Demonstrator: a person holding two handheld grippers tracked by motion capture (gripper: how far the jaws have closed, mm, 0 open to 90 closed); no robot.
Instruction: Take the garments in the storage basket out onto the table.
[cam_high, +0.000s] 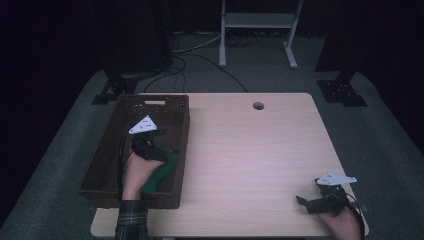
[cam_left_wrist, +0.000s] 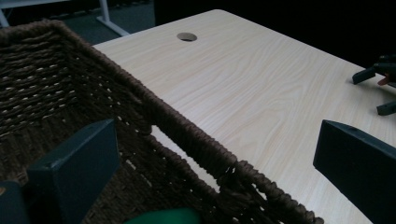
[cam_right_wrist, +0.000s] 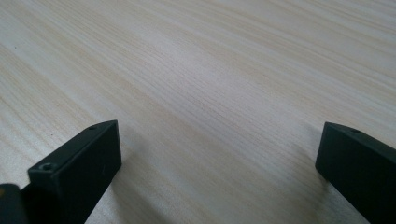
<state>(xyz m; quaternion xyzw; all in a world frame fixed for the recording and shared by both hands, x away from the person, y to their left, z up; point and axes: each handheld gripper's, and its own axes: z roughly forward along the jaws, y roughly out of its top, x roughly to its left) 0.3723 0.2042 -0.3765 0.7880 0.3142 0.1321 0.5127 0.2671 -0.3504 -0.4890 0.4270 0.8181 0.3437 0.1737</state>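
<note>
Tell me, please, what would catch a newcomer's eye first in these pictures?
Most likely the dark woven basket on the table's left side, with the left gripper over it, jaws open, and a green thing lying inside below. Next, the right gripper at the near right corner, open over bare wood.

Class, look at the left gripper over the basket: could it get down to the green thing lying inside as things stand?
Probably yes. The left gripper hangs open just above the green thing inside the basket, with nothing between them; the basket's wall stands beside it.
</note>
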